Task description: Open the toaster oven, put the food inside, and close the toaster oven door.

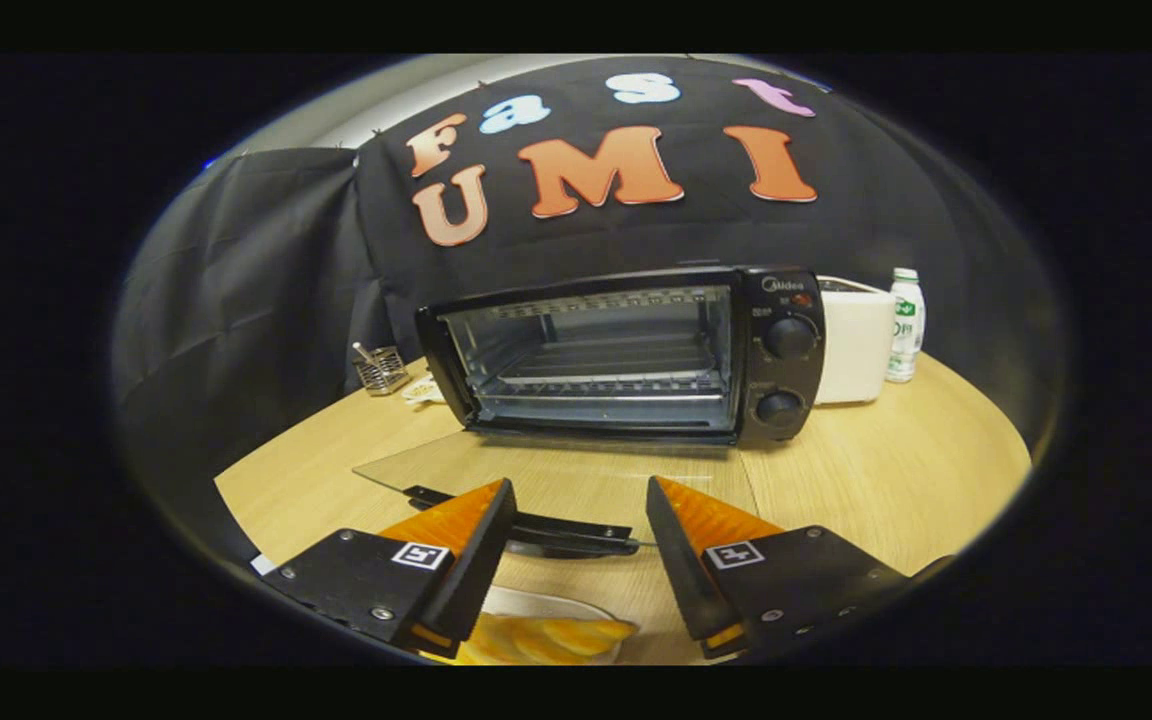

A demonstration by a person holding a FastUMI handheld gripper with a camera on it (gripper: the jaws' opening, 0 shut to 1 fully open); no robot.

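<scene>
The food on its plate is half covered by the left finger. The white appliance stands partly behind the toaster oven. The basket contents are too small to tell.

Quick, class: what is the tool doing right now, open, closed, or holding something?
Tool: open, holding nothing, fingers spread just above the white plate of yellow food, behind the black handle of the lowered glass oven door.
</scene>
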